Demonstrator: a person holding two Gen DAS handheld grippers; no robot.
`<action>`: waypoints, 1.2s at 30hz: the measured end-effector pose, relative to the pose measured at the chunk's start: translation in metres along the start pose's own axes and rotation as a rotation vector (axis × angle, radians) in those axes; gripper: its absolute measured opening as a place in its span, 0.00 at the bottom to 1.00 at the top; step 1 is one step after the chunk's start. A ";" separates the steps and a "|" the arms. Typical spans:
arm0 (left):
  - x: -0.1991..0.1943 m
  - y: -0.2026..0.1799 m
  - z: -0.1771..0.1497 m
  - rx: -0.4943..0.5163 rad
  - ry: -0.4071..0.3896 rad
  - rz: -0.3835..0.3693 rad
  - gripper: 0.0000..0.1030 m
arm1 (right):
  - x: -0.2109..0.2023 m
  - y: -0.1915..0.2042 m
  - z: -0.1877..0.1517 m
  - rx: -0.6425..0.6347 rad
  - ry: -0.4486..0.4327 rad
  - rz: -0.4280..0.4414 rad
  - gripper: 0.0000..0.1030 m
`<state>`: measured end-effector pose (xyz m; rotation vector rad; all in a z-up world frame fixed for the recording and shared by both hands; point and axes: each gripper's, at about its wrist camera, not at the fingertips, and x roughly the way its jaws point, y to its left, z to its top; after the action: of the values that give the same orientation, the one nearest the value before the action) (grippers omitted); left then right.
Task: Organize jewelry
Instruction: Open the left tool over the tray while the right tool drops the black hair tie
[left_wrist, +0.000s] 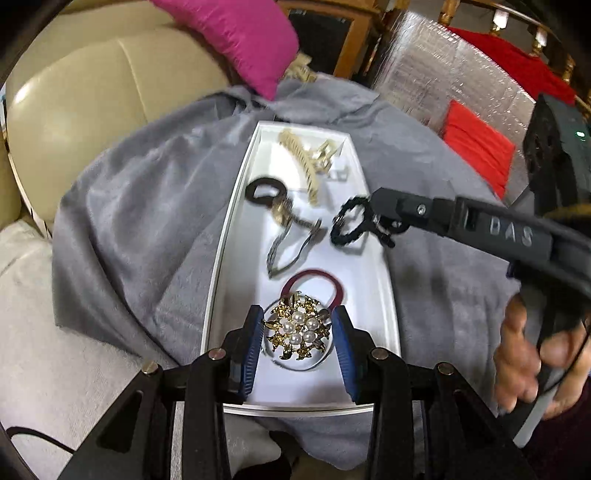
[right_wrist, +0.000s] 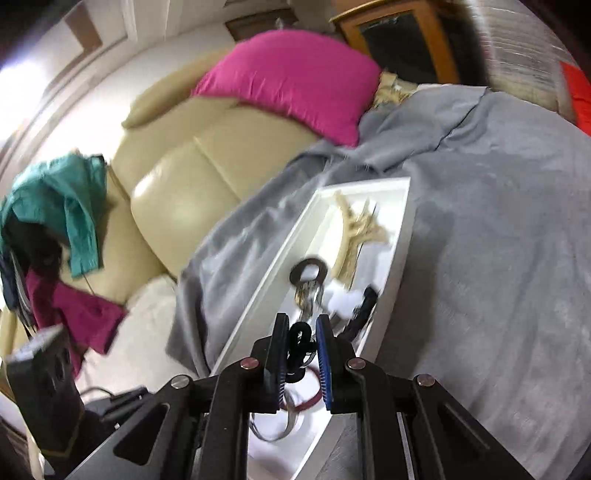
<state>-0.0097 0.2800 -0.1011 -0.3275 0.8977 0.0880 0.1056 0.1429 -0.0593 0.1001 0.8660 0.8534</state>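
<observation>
A long white tray (left_wrist: 226, 266) lies on a grey blanket (left_wrist: 147, 221). My left gripper (left_wrist: 297, 326) hovers over the tray's near end, its blue pads (left_wrist: 255, 343) shut on a gold brooch with pearls (left_wrist: 295, 330). From the right, my right gripper (left_wrist: 371, 216) reaches over the tray's right rim, shut on a black frilly hair tie (left_wrist: 347, 223). The right wrist view shows that tie (right_wrist: 298, 341) pinched between the right gripper's (right_wrist: 301, 334) pads above the tray (right_wrist: 400, 236). Inside the tray lie a cream claw clip (left_wrist: 301, 162), a black tie with a gold charm (left_wrist: 267, 195), a grey band (left_wrist: 288, 251) and a maroon tie (left_wrist: 314, 280).
The blanket covers a beige leather sofa (left_wrist: 110, 96) with a pink cushion (left_wrist: 236, 33) at its back. A heap of teal and magenta clothes (right_wrist: 62, 221) sits on the sofa's left. Red cloth (left_wrist: 476, 144) lies at the right. A hand (left_wrist: 532, 358) holds the right gripper's handle.
</observation>
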 end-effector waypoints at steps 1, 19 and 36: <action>0.006 0.002 0.000 -0.010 0.026 0.014 0.38 | 0.005 0.002 -0.002 -0.009 0.013 -0.011 0.16; 0.032 0.019 -0.006 -0.094 0.132 0.073 0.39 | 0.045 0.001 0.000 -0.040 0.083 -0.118 0.23; -0.009 -0.008 0.003 0.012 -0.074 0.170 0.59 | -0.023 -0.003 -0.008 0.007 -0.041 -0.082 0.35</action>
<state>-0.0108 0.2745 -0.0906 -0.2348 0.8510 0.2502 0.0941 0.1233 -0.0514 0.0874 0.8294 0.7687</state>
